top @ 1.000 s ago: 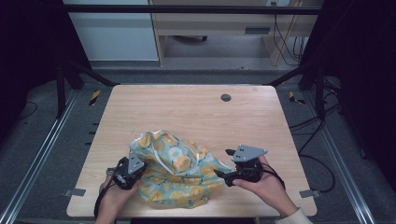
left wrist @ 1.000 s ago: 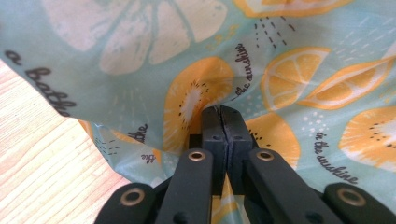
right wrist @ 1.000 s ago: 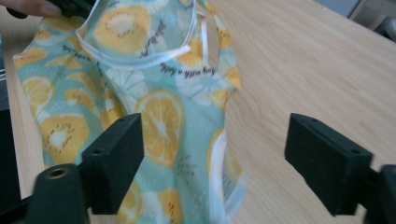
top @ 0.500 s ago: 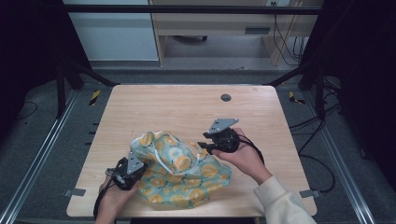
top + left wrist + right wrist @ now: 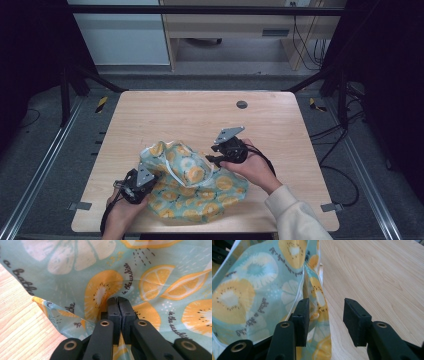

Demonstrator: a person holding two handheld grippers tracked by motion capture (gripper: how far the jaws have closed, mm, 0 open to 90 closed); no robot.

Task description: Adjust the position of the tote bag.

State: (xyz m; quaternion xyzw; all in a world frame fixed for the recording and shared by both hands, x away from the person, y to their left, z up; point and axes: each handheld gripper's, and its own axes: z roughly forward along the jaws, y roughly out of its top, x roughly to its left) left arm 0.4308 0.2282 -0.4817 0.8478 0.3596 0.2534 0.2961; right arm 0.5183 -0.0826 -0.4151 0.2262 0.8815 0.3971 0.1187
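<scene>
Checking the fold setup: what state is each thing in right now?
fruit-print cloth: crumpled on the table, one edge lifted.
left hand-held gripper: shut on the fruit-print cloth.
right hand-held gripper: open, jaws apart beside the cloth's edge, nothing between them.

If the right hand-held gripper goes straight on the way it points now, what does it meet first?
Probably the cloth: the right hand-held gripper is open, its left jaw already beside a hanging fold, bare table ahead of the right jaw. Depth is unclear.

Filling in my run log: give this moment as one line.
left claw: shut on fruit-print teal cloth bag | right claw: open, just closing, beside bag edge | wooden table
</scene>
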